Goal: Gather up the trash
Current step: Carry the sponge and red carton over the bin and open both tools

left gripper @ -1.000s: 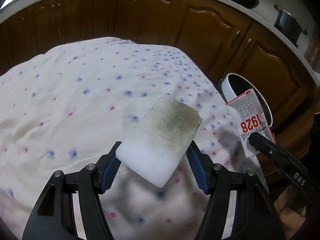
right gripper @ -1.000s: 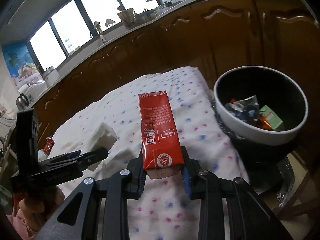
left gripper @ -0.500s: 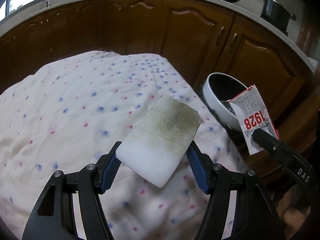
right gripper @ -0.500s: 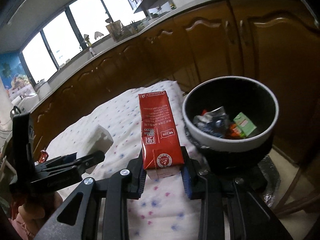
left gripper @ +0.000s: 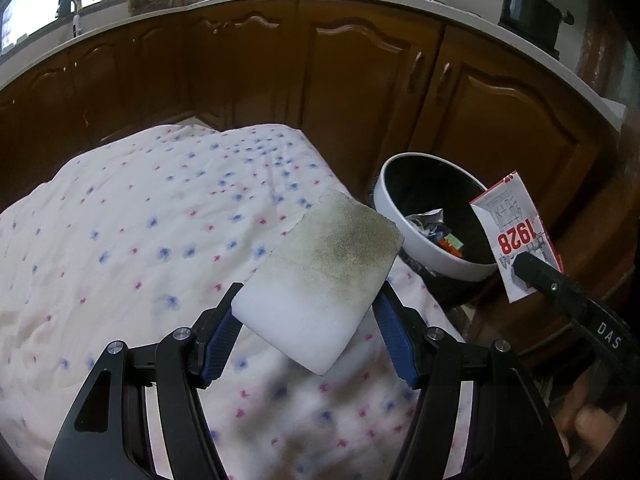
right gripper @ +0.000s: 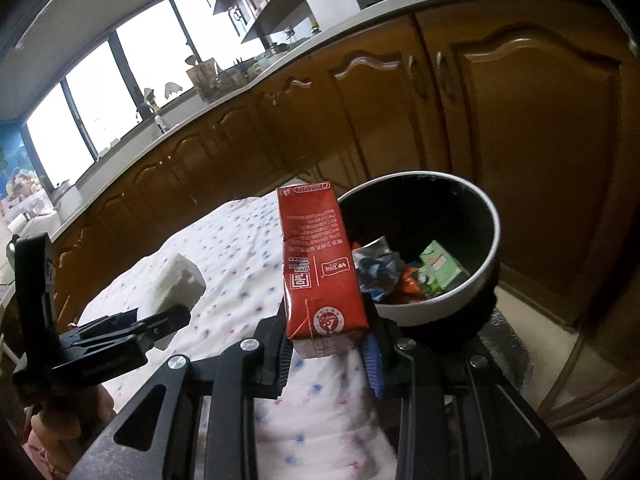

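The left gripper (left gripper: 308, 320) clamps a soiled white sponge (left gripper: 320, 280), left of the trash bin (right gripper: 472, 292). The right gripper (right gripper: 326, 350) grips an upright red carton (right gripper: 320, 264) just beside the bin's rim, nearer for dropping.

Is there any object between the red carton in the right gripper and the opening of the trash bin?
Nothing visible: the red carton, held by the right gripper, is beside the trash bin, whose mouth is open.
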A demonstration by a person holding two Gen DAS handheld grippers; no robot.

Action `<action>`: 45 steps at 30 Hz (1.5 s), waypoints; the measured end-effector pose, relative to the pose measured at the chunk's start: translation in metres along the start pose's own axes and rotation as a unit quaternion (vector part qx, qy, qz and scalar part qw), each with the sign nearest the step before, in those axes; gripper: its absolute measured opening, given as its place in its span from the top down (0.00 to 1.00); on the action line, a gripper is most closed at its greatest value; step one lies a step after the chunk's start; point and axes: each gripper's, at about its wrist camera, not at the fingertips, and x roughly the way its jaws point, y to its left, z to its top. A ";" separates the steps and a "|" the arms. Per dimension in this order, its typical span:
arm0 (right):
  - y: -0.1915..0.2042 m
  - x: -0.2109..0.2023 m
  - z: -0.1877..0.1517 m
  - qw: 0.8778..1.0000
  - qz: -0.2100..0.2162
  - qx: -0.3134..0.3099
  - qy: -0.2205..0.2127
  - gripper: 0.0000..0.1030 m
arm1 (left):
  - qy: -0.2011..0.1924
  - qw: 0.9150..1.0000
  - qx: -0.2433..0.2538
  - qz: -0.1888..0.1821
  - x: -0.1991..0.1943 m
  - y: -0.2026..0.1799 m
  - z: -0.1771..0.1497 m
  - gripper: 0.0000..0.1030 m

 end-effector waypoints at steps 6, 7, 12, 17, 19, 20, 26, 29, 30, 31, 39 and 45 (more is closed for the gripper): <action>-0.013 -0.001 0.005 1.000 -0.011 0.005 -0.003 0.70 | 0.000 1.000 0.011 -0.003 0.006 -0.013 0.008 0.37; -0.015 -0.001 0.006 1.000 -0.013 0.006 -0.004 0.70 | 0.000 1.000 0.013 -0.004 0.007 -0.015 0.010 0.37; -0.024 -0.002 0.009 1.000 -0.021 0.009 -0.004 0.70 | -0.002 1.000 0.026 -0.008 0.011 -0.027 0.016 0.37; -0.032 -0.002 0.014 0.999 -0.031 0.011 -0.005 0.70 | -0.002 0.999 0.039 -0.014 0.017 -0.039 0.024 0.37; -0.035 -0.002 0.017 0.999 -0.036 0.009 -0.005 0.70 | -0.003 0.999 0.044 -0.017 0.020 -0.044 0.028 0.37; -0.036 -0.002 0.019 0.999 -0.038 0.007 -0.005 0.70 | -0.003 0.999 0.047 -0.018 0.021 -0.047 0.031 0.37; -0.041 0.003 0.031 0.999 -0.049 -0.002 0.001 0.70 | -0.003 0.997 0.066 -0.033 0.031 -0.066 0.049 0.37; -0.044 0.010 0.037 0.999 -0.053 -0.007 0.008 0.70 | 0.000 0.997 0.074 -0.037 0.038 -0.076 0.057 0.37; -0.045 0.012 0.039 0.998 -0.055 -0.009 0.010 0.70 | 0.001 0.996 0.076 -0.040 0.041 -0.079 0.060 0.37; -0.045 0.014 0.041 0.998 -0.056 -0.012 0.013 0.70 | 0.003 0.996 0.079 -0.042 0.043 -0.081 0.063 0.37; -0.052 0.031 0.054 0.996 -0.071 -0.027 0.036 0.70 | 0.025 0.994 0.098 -0.046 0.071 -0.098 0.087 0.37; -0.057 0.045 0.057 0.995 -0.077 -0.035 0.057 0.70 | 0.052 0.993 0.101 -0.043 0.096 -0.105 0.092 0.37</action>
